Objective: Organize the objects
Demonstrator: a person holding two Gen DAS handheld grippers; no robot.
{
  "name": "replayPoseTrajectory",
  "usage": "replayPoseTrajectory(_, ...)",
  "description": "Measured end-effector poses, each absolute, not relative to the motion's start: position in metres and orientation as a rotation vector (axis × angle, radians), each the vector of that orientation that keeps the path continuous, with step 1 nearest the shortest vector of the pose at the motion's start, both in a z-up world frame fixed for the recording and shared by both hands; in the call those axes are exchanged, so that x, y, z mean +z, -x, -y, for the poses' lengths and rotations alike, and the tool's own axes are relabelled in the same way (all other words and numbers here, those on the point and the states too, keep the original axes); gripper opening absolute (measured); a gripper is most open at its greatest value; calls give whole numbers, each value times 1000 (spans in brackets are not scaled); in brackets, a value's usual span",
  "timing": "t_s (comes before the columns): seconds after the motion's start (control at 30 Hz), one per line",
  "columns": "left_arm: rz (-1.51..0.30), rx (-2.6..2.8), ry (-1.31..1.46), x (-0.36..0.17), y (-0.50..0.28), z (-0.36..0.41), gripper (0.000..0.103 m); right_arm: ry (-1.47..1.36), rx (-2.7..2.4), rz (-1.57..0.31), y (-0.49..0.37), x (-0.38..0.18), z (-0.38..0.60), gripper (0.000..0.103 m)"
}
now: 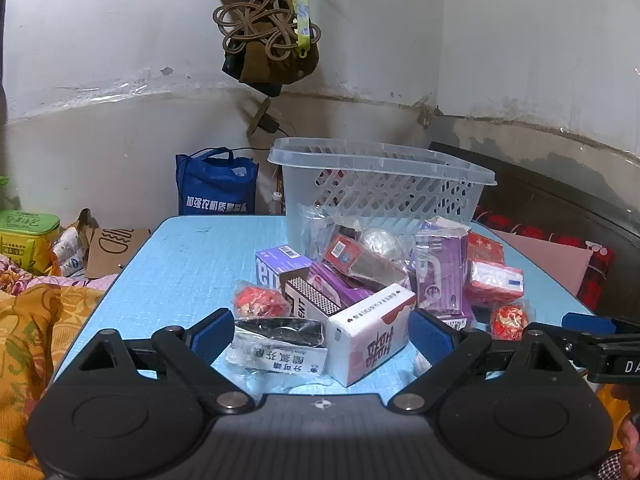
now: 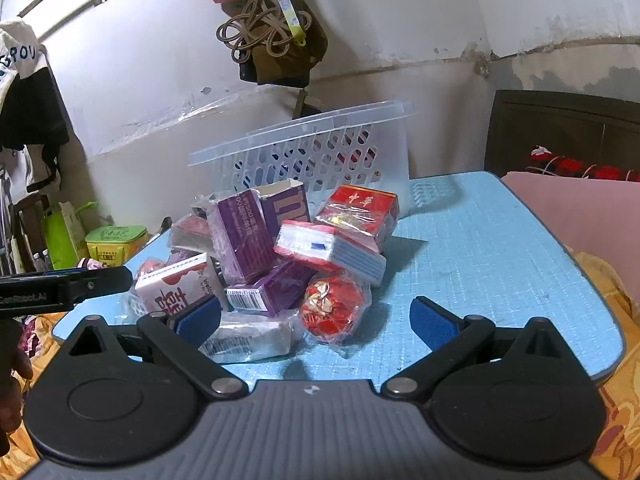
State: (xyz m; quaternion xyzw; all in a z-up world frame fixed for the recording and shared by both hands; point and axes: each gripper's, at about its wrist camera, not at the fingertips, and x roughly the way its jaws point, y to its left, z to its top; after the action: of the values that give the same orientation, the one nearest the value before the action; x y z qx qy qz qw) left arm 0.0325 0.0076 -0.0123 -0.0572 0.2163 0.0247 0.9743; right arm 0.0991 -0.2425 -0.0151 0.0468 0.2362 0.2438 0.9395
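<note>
A pile of small packaged goods lies on a blue table [image 1: 188, 264], in front of a clear plastic basket [image 1: 376, 184]. The basket also shows in the right wrist view [image 2: 320, 152]. My left gripper [image 1: 320, 340] is open, its jaws either side of a white and red box [image 1: 372, 336] and a flat white packet [image 1: 276, 354]. My right gripper [image 2: 316, 320] is open around a red wrapped ball [image 2: 334, 306] and a white wrapped pack [image 2: 248, 338]. Purple boxes [image 2: 240, 236] and red boxes [image 2: 360, 210] are heaped behind.
A blue tote bag [image 1: 216, 188] stands behind the table. A green tin [image 1: 26, 236] and orange patterned bedding [image 1: 36, 320] lie left. A pink pillow [image 2: 580, 216] and dark headboard [image 2: 560, 128] are right. Bags and cord hang on the wall [image 1: 268, 32].
</note>
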Motion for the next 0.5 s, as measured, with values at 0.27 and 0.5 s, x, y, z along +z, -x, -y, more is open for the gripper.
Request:
replayPoseTrajectory(0.27,-427,38,119,-12,-32,-7,96,-93,494,-484,-100,-16,243,103)
replayPoseTrajectory(0.5,-430,27,121,-14,-32,-5,96,-95,490,-487,-101,-17,244,103)
